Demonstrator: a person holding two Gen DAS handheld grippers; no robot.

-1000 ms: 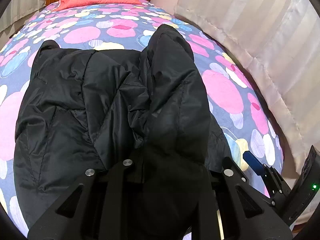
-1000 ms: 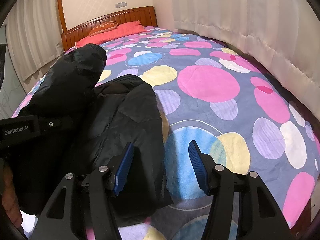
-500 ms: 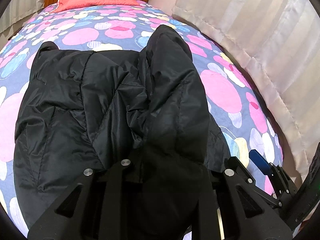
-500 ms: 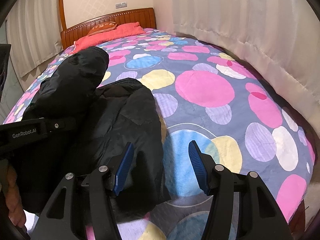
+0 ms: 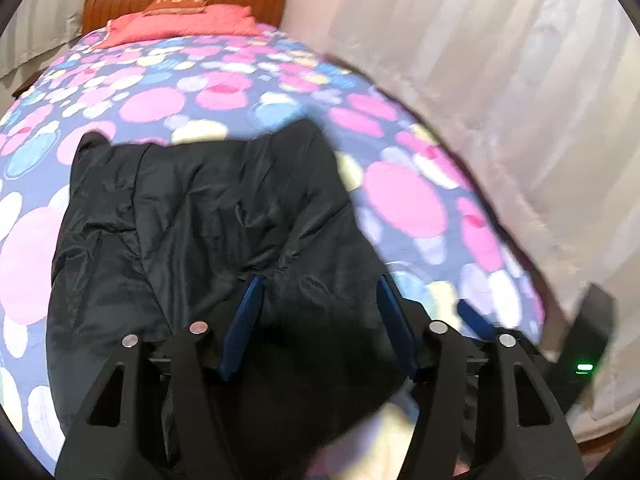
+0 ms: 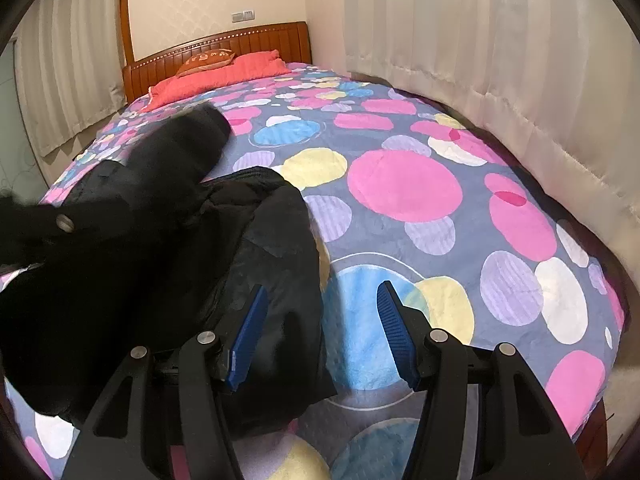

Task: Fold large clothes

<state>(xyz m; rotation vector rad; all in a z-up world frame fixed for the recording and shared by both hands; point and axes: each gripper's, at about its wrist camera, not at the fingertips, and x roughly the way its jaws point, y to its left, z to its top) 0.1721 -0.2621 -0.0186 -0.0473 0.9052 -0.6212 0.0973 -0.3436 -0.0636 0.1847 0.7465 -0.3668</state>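
Observation:
A black puffer jacket (image 5: 192, 232) lies spread on the bed, with its right sleeve (image 6: 180, 148) folded over the body. My left gripper (image 5: 320, 300) hovers just above the near part of that sleeve. Its jaws are opening, and the blue pads (image 5: 248, 308) stand apart from the fabric between them. In the right wrist view the left gripper (image 6: 64, 222) is a blurred black shape at the left. My right gripper (image 6: 320, 308) is open over the jacket's near right edge (image 6: 288, 280) and the bedspread, holding nothing.
The bedspread (image 6: 404, 184) is blue-grey with big pink, yellow and blue circles. Red pillows (image 6: 224, 72) and a wooden headboard (image 6: 248, 44) are at the far end. Pale curtains (image 6: 500, 60) run along the bed's right side. The right gripper's tip (image 5: 472, 316) shows at the left view's lower right.
The left gripper has let go of the sleeve, opened and lifted. The sleeve has dropped flatter onto the jacket. The right gripper has stayed open in place.

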